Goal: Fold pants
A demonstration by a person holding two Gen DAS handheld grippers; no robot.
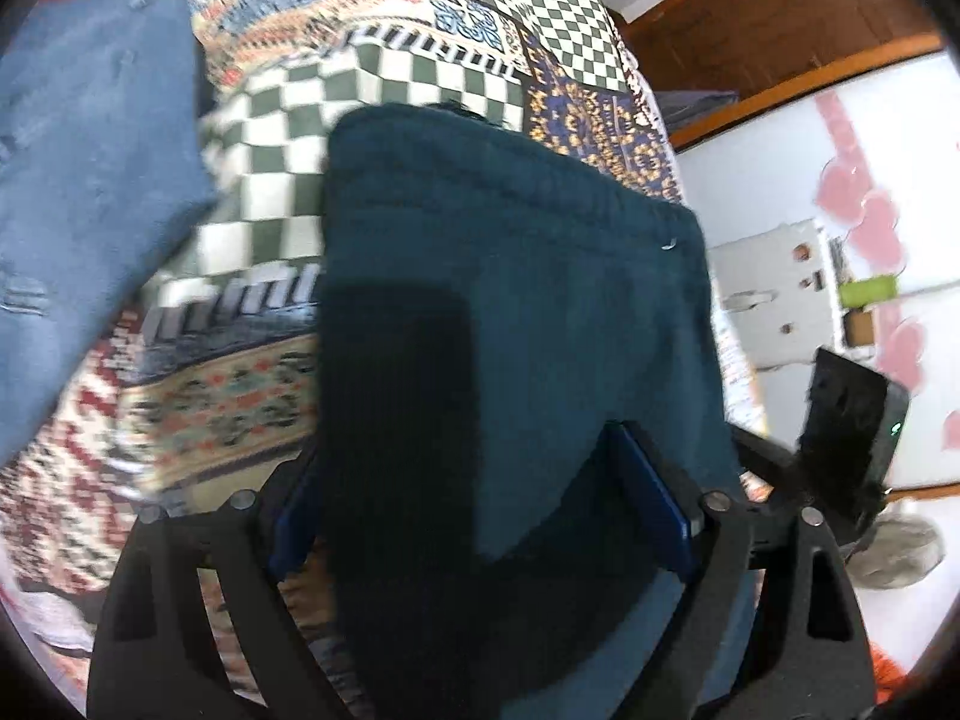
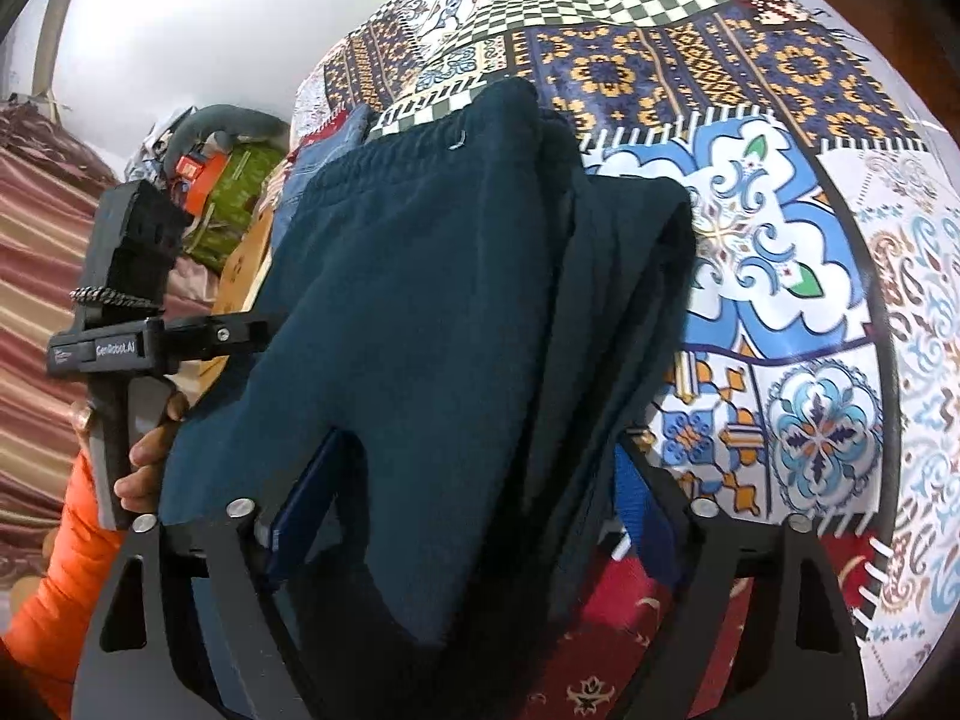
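Folded dark teal pants (image 1: 516, 312) with an elastic waistband hang between both grippers above a patterned bedspread (image 1: 372, 60). My left gripper (image 1: 480, 516) is shut on the pants' lower edge, blue pads pressed into the cloth. My right gripper (image 2: 474, 516) is shut on the same pants (image 2: 432, 276), which drape over its fingers in several layers. The left gripper's body (image 2: 120, 312) shows in the right wrist view, held by a hand in an orange sleeve. The right gripper's body (image 1: 852, 438) shows at the right of the left wrist view.
Blue jeans (image 1: 90, 192) lie on the bedspread at the left. The patchwork bedspread (image 2: 780, 240) fills the right view. A white door with pink hearts (image 1: 864, 228) stands right. A pile of clutter (image 2: 222, 192) and a striped cloth (image 2: 36, 300) lie left.
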